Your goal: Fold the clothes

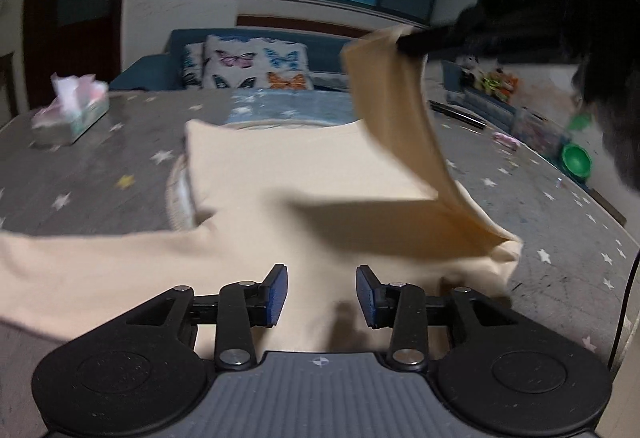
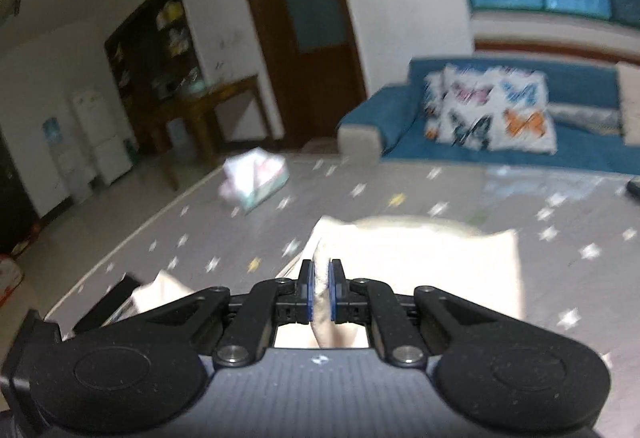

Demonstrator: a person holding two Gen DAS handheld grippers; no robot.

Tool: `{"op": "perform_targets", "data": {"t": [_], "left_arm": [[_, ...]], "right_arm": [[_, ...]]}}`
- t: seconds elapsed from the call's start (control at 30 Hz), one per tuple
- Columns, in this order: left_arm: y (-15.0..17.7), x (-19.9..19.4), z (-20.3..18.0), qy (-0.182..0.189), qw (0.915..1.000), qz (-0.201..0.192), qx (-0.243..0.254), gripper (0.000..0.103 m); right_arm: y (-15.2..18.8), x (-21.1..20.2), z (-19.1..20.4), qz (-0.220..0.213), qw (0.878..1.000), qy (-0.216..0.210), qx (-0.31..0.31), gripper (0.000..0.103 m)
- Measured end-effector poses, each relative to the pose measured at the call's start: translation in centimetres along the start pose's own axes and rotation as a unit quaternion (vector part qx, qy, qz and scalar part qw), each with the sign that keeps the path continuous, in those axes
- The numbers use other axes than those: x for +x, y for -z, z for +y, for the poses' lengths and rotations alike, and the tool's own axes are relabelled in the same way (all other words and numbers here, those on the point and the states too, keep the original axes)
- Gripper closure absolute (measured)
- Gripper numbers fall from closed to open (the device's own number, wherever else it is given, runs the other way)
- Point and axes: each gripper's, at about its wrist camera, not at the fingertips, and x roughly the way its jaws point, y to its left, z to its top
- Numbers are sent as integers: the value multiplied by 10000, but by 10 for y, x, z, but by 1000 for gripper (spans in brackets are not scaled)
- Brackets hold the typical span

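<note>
On the star-patterned desk [image 1: 100,174] lay a soft, limp cream long-sleeved top [image 1: 288,198], its sleeve [image 1: 396,110] pinched at the cuff and lifted by the right gripper [image 2: 320,288], while the left gripper [image 1: 321,294] hovered with fingers parted, holding nothing.

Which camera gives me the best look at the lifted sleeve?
Left wrist view: the lifted sleeve hangs whole from the right gripper above the cream shirt. Right wrist view shows only a blurred pinch between the pads.
</note>
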Motion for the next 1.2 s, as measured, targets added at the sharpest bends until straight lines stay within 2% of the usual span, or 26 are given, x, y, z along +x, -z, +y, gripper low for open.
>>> {"op": "perform_targets", "data": {"t": [0.13,0.37,0.47,0.53,0.6,0.73,0.97,1.07,1.2], "left_arm": [[6,-4,10,-40,9998,19,-197,62],[6,-8,12,-127,9995,-31,-301,62],[1,-10,14,-172,9991,-89,-371,64],[-2,-7,14,-182,9991,-109,-363,64],[-4,-3,13,-221,9991,-100,-361,64],[-9,3,9,-270,9989,-112,-356,73],[-14,11,5,-441,9987,-26,-255,77],[-18,7,5,-505,9984,-117,-244,77],[-24,10,-1,-437,9986,-172,-224,77]], "right_arm": [[19,26,13,411,9989,-233,-12,95],[26,18,13,581,9975,-264,-319,91],[28,3,-3,669,9964,-72,-508,90],[36,-6,-16,807,9947,124,-625,85],[45,-14,-29,957,9922,324,-730,85],[77,-22,-56,1264,9880,561,-689,85],[111,-25,-86,1343,9885,643,-270,85],[104,-32,-87,1232,9900,623,-300,85],[87,-22,-90,953,9929,619,-341,85]]}}
